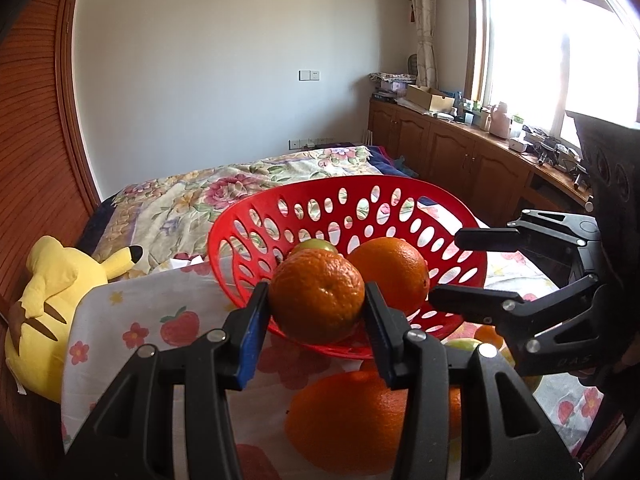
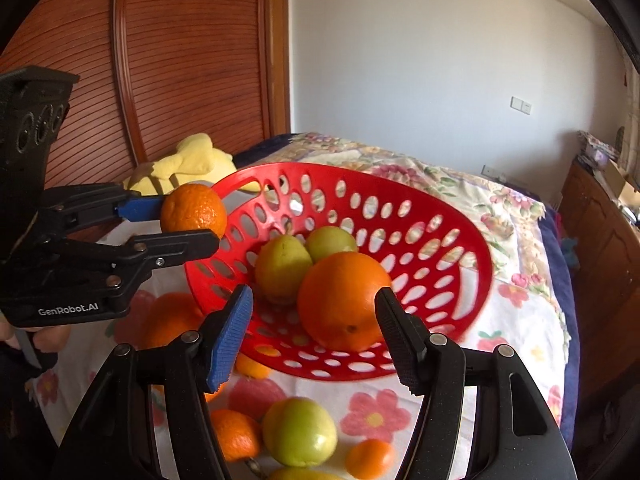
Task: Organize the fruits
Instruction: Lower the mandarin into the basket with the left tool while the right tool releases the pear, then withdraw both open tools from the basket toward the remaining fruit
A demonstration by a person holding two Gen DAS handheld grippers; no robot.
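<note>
Bed under floral cloth (image 1: 168,312): left gripper (image 1: 316,300) pinches a mandarin (image 1: 318,294) at the basket (image 2: 460,216) rim; right gripper (image 2: 314,332) spread, empty; only its view shows pears (image 2: 282,266) inside

Both claws are matte black plastic linkages joined by round silver rivets. The left claw (image 2: 188,220) carries a blue ridged pad and white "GenRobot.AI" lettering on its body. The right claw (image 2: 314,336) has one blue textured pad and one black.

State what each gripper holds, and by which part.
Left gripper clamps a mandarin across its sides, beside the red basket. Right gripper is open, holding nothing.
</note>
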